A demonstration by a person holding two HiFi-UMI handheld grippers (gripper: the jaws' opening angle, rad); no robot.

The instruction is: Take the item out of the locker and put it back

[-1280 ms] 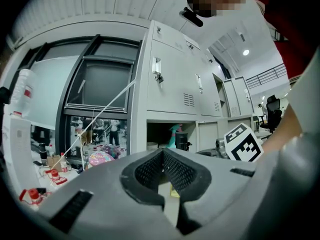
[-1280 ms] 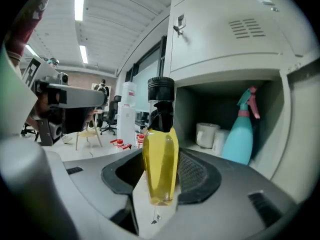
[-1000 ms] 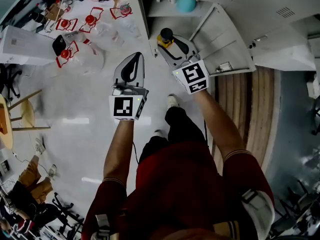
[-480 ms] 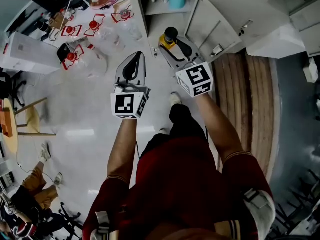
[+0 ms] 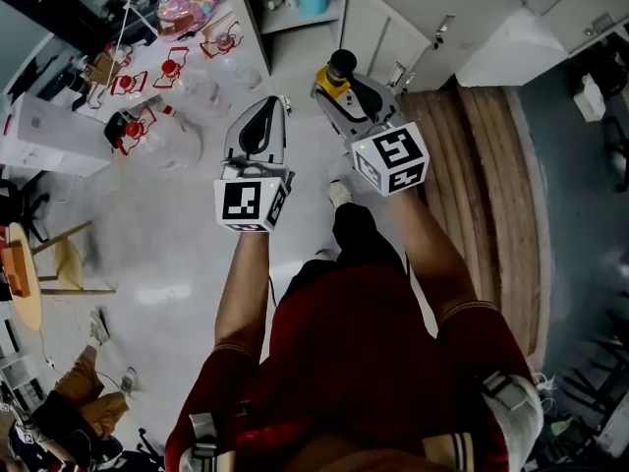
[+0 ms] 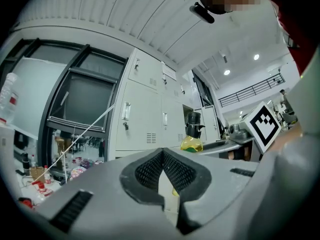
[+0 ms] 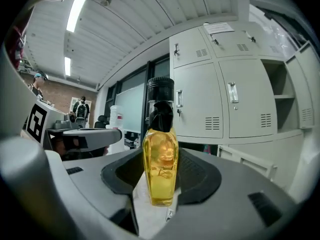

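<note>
**Right gripper clamped on the bottle, outside the locker**

The right gripper [image 5: 334,91] is closed on a bottle [image 7: 160,164] of yellow liquid with a black cap. The bottle is pinched low on its body between the dark pads and is kept upright, probably so that the cap stays on top and the base can be set down flat. It is held in the air in front of the open locker [image 5: 257,37], outside the compartment and near the door [image 5: 378,37], which is swung wide. A teal thing [image 5: 313,0] is seen on the upper shelf, toward its back edge.

The left gripper [image 6: 162,164] is shut with nothing between its jaws. It is carried beside the right one, apparently to be kept out of the way.

The taking-out is judged done, and the putting-back is not yet done.
</note>
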